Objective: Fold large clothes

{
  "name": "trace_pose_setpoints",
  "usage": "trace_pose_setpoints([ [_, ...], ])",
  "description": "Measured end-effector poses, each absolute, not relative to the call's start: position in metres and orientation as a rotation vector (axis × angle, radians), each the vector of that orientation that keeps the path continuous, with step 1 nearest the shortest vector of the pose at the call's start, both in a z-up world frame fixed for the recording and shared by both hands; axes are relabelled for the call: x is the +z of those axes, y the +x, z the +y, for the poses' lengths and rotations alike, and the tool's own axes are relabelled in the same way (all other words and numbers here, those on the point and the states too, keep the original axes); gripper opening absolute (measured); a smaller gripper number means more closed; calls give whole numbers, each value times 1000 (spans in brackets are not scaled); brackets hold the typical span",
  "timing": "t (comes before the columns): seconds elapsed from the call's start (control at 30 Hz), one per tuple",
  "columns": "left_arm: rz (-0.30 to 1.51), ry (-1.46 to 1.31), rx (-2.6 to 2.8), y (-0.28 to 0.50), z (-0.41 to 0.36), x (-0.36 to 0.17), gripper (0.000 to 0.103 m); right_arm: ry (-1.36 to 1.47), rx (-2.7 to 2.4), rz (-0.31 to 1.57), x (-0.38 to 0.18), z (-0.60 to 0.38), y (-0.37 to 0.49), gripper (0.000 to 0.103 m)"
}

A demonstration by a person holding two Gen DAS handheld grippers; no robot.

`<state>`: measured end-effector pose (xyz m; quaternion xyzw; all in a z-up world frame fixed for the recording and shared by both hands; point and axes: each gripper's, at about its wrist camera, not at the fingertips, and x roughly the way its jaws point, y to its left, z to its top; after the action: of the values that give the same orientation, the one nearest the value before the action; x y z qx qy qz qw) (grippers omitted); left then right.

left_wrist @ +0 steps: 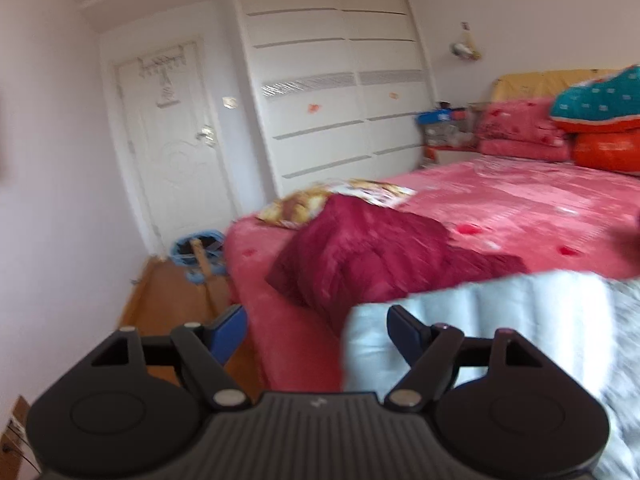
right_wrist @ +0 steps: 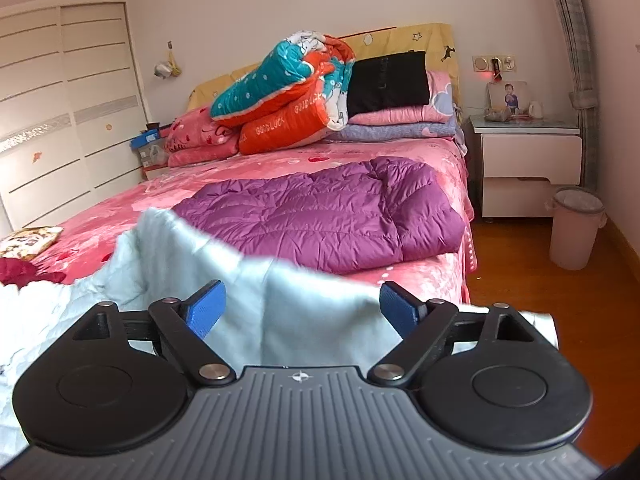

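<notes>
A pale blue-white padded garment (right_wrist: 248, 280) lies bunched at the near edge of the pink bed (right_wrist: 120, 200); it also shows in the left wrist view (left_wrist: 500, 320). My right gripper (right_wrist: 302, 306) is open, its blue fingers spread over the garment's raised edge without gripping it. My left gripper (left_wrist: 316, 330) is open at the garment's left edge; its right finger is over the cloth and its left finger hangs past the bed side. A purple down jacket (right_wrist: 332, 216) lies spread on the bed. A dark red jacket (left_wrist: 360, 256) lies folded near the bed's left corner.
Folded quilts and pillows (right_wrist: 288, 92) are stacked at the headboard. A white wardrobe (left_wrist: 336, 80) and a door (left_wrist: 176, 140) stand on the left. A nightstand (right_wrist: 528, 160) and a pink bin (right_wrist: 576, 228) stand right of the bed on the wood floor. A yellow patterned pillow (left_wrist: 304, 204) lies near the bed's corner.
</notes>
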<state>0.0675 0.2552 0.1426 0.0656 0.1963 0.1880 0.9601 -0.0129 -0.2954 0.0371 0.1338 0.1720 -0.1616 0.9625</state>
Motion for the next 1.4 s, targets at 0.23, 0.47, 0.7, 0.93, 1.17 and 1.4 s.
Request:
trace_pose_setpoints([
  [0.23, 504, 48, 157, 24, 219, 118, 77, 286, -221, 446, 17, -293, -35, 103],
  [0.47, 674, -73, -124, 15, 178, 80, 77, 308, -78, 645, -28, -298, -20, 103],
  [0.7, 804, -76, -207, 14, 157, 35, 77, 411, -27, 723, -58, -316, 1, 103],
  [0.93, 857, -115, -209, 5, 158, 12, 77, 503, 66, 719, -61, -314, -5, 103],
  [1.17, 850, -200, -256, 2, 160, 10, 77, 679, 214, 725, -60, -306, -20, 103],
  [1.4, 869, -216, -320, 1, 146, 7, 49, 569, 152, 768, -55, -276, -13, 79],
])
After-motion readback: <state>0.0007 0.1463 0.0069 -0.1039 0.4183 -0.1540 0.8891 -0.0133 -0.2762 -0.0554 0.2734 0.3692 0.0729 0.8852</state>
